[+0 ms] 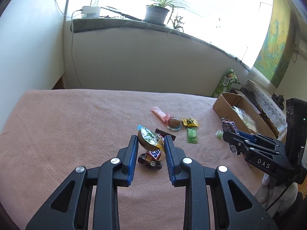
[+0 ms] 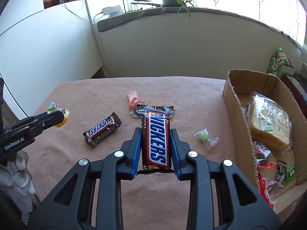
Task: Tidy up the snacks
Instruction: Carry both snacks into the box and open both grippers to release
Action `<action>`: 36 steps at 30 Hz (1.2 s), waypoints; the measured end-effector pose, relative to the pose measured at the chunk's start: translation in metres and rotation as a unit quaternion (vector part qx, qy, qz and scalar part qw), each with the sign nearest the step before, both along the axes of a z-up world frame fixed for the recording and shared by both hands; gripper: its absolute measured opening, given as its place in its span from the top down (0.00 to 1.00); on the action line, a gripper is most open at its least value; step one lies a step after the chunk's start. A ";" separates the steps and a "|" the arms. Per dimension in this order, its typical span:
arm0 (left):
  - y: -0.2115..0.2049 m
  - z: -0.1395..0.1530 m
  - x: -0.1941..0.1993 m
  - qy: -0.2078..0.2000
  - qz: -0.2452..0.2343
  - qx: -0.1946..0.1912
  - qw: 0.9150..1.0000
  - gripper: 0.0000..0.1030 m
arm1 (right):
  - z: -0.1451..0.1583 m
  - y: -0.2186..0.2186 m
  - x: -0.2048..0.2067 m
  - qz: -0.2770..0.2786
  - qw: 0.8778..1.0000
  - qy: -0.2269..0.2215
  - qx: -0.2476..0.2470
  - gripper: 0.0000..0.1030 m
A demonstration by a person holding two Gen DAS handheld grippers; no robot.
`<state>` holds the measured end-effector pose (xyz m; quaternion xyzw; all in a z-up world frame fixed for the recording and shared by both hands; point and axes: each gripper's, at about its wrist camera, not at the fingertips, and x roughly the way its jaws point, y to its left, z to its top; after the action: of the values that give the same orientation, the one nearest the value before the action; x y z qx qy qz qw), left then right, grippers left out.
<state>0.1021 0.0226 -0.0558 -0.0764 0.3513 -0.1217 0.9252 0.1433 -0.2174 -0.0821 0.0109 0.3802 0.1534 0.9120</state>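
Observation:
My left gripper [image 1: 151, 140] is shut on a small jelly cup [image 1: 149, 139] with a foil lid, held above the pink cloth; it also shows in the right wrist view [image 2: 58, 115]. A small Snickers bar [image 1: 150, 158] lies under it on the cloth [image 1: 76, 124] and shows in the right wrist view [image 2: 102, 130]. My right gripper [image 2: 155, 132] is shut on a large Snickers bar [image 2: 156, 138], held above the cloth left of the cardboard box [image 2: 241, 126]. The box holds bagged bread [image 2: 268, 122] and several wrapped snacks.
Loose on the cloth are a pink sachet [image 1: 160, 113], a brown jelly cup [image 1: 174, 123], a yellow candy [image 1: 190, 122], a green candy [image 1: 192, 136] and a small green sweet [image 2: 206, 137]. A windowsill with a potted plant [image 1: 156, 14] is behind. A green carton [image 2: 278, 61] stands far right.

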 end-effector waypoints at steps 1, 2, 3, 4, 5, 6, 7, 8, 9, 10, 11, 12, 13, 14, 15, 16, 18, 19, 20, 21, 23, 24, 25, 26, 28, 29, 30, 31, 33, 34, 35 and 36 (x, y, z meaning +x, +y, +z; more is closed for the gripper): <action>-0.006 0.003 -0.001 -0.005 -0.006 0.002 1.000 0.75 | 0.004 -0.004 -0.003 -0.001 1.000 -0.004 0.001 0.71; -0.013 0.006 -0.001 -0.010 -0.012 0.004 1.000 0.75 | 0.007 -0.007 -0.006 -0.003 1.000 -0.008 0.001 0.71; -0.019 0.009 -0.002 -0.014 -0.018 0.005 1.000 0.75 | 0.011 -0.011 -0.009 -0.005 1.000 -0.012 0.002 0.71; -0.025 0.011 -0.002 -0.018 -0.024 0.004 1.000 0.75 | 0.015 -0.016 -0.012 -0.008 1.000 -0.016 0.003 0.71; -0.029 0.013 -0.003 -0.021 -0.030 0.003 0.999 0.75 | 0.018 -0.020 -0.013 -0.011 1.000 -0.019 0.004 0.71; -0.035 0.015 -0.003 -0.025 -0.037 0.003 0.999 0.75 | 0.021 -0.024 -0.015 -0.014 1.000 -0.022 0.005 0.71; -0.043 0.017 -0.003 -0.028 -0.043 0.005 0.999 0.75 | 0.023 -0.029 -0.018 -0.018 1.000 -0.025 0.006 0.71; -0.049 0.018 -0.002 -0.031 -0.050 0.007 0.998 0.75 | 0.026 -0.034 -0.020 -0.022 0.999 -0.028 0.006 0.71; -0.054 0.020 -0.004 -0.033 -0.056 0.007 0.998 0.75 | 0.028 -0.040 -0.022 -0.027 0.999 -0.031 0.006 0.71; -0.060 0.022 -0.004 -0.035 -0.063 0.005 0.997 0.75 | 0.030 -0.045 -0.025 -0.031 0.999 -0.034 0.005 0.71; -0.065 0.024 -0.005 -0.037 -0.069 0.004 0.997 0.75 | 0.032 -0.050 -0.027 -0.036 0.999 -0.036 0.004 0.71; -0.070 0.025 -0.006 -0.039 -0.073 0.005 0.997 0.75 | 0.033 -0.056 -0.028 -0.041 0.998 -0.038 0.004 0.71; -0.076 0.026 -0.006 -0.041 -0.079 0.006 0.996 0.75 | 0.035 -0.062 -0.030 -0.046 0.998 -0.039 0.003 0.71; -0.082 0.027 -0.006 -0.043 -0.084 0.006 0.996 0.75 | 0.037 -0.068 -0.031 -0.051 0.998 -0.040 0.003 0.71; -0.086 0.027 -0.006 -0.044 -0.089 0.006 0.995 0.75 | 0.038 -0.075 -0.033 -0.056 0.998 -0.041 0.003 0.71; -0.092 0.028 -0.005 -0.045 -0.094 0.006 0.995 0.75 | 0.038 -0.081 -0.034 -0.061 0.997 -0.042 0.003 0.71; -0.101 0.029 -0.004 -0.047 -0.102 0.005 0.994 0.75 | 0.040 -0.093 -0.037 -0.071 0.997 -0.043 0.001 0.71; -0.106 0.029 -0.004 -0.047 -0.107 0.004 0.993 0.75 | 0.041 -0.098 -0.037 -0.076 0.996 -0.043 0.000 0.71; -0.111 0.030 -0.002 -0.047 -0.111 0.005 0.993 0.75 | 0.041 -0.104 -0.038 -0.081 0.996 -0.043 0.000 0.71; -0.116 0.030 -0.002 -0.047 -0.115 0.005 0.992 0.75 | 0.042 -0.109 -0.039 -0.085 0.995 -0.042 -0.001 0.71; -0.127 0.031 -0.002 -0.048 -0.122 0.006 0.991 0.75 | 0.042 -0.120 -0.040 -0.095 0.995 -0.043 -0.002 0.71; -0.132 0.031 -0.001 -0.048 -0.126 0.007 0.991 0.75 | 0.042 -0.125 -0.041 -0.099 0.994 -0.043 -0.002 0.71; -0.137 0.031 -0.001 -0.048 -0.130 0.007 0.990 0.75 | 0.043 -0.131 -0.042 -0.103 0.994 -0.043 -0.002 0.71; -0.144 0.031 -0.001 -0.047 -0.134 0.008 0.990 0.75 | 0.043 -0.135 -0.042 -0.106 0.993 -0.043 -0.003 0.71; -0.155 0.032 0.000 -0.048 -0.143 0.011 0.988 0.75 | 0.042 -0.144 -0.042 -0.113 0.993 -0.042 -0.004 0.71; -0.161 0.032 0.000 -0.048 -0.148 0.012 0.988 0.75 | 0.042 -0.148 -0.042 -0.115 0.993 -0.041 -0.004 0.71; -0.166 0.031 0.000 -0.047 -0.152 0.013 0.987 0.75 | 0.041 -0.151 -0.042 -0.117 0.992 -0.040 -0.004 0.71; -0.172 0.031 0.001 -0.046 -0.156 0.013 0.987 0.75 | 0.040 -0.155 -0.042 -0.120 0.992 -0.039 -0.004 0.71; -0.182 0.030 0.001 -0.045 -0.165 0.015 0.985 0.75 | 0.038 -0.163 -0.040 -0.125 0.991 -0.036 -0.001 0.71; -0.187 0.029 0.001 -0.044 -0.169 0.016 0.985 0.75 | 0.037 -0.166 -0.040 -0.128 0.991 -0.035 0.000 0.71; -0.192 0.029 0.002 -0.043 -0.172 0.017 0.984 0.75 | 0.037 -0.170 -0.039 -0.131 0.991 -0.034 0.001 0.71; -0.196 0.028 0.002 -0.042 -0.175 0.017 0.983 0.75 | 0.036 -0.173 -0.039 -0.134 0.990 -0.034 0.001 0.71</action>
<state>0.1045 -0.1739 -0.0277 0.0072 0.3222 -0.2790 0.9046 0.1043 -0.3908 -0.0462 0.0571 0.3444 0.0307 0.9366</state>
